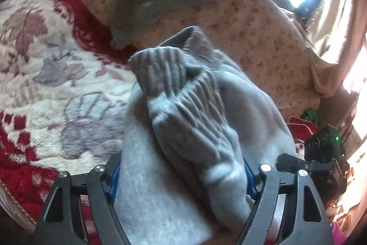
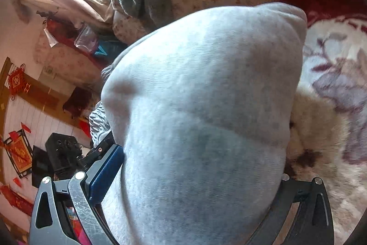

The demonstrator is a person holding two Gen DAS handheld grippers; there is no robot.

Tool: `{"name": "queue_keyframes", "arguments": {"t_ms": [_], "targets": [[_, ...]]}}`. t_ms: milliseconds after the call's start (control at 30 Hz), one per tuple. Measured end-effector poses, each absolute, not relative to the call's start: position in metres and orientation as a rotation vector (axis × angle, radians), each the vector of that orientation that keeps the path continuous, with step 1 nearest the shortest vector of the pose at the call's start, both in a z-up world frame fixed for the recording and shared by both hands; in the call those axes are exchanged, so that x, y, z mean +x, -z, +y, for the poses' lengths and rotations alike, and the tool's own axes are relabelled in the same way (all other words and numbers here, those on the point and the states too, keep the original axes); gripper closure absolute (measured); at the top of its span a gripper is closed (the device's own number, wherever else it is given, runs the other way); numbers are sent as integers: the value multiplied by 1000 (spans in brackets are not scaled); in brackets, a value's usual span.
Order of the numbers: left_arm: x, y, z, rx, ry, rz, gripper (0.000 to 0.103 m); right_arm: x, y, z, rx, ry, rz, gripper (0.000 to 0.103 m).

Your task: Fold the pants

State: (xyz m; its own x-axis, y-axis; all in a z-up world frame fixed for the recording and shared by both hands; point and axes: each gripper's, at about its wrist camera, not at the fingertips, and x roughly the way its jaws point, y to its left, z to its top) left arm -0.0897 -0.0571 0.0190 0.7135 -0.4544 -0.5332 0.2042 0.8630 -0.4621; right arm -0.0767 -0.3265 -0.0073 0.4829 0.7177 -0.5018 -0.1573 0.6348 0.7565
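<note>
Left wrist: left hand-held gripper (image 1: 183,176) part-open, bunched grey sweatpants (image 1: 183,118) between its jaws; right hand-held gripper (image 2: 197,176) likewise, lifting to fold

You cannot see the fingertips of your left gripper (image 1: 181,178) or right gripper (image 2: 197,176): the grey pants (image 2: 206,95) bury them, and the bottom edge crops the cloth.

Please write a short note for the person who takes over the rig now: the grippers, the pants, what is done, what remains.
Left gripper: bunched grey pants fill its jaws, ribbed cuffs on top; firm grip unclear.
Right gripper: a thick fold of the pants sits between its fingers; grip also unclear.
Pants are over the floral blanket.
Done: pants gathered and doubled.
Left: lay flat, finish folding.
</note>
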Motion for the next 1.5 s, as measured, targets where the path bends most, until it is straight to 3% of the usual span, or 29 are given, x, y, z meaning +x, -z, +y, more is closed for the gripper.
{"name": "queue_keyframes", "arguments": {"t_ms": [333,700,867,1000,1133,1500], "targets": [[-116,-60,-169,-328,534,606,25,-115,-54,-424,629,-492,829,0],[-127,-9,-283,-236,612,759,25,-160,-15,-524,599,-293,908,0],[-132,-9,-291,-149,603,732,21,-160,15,-539,677,-243,931,0],[-131,-14,-287,-115,588,755,11,-166,6,-544,668,-204,946,0],[-147,-34,-278,-17,518,659,6,-182,-12,-538,587,-115,929,0],[-161,-83,-292,102,413,531,5,-240,-79,-508,160,69,616,0]]}}
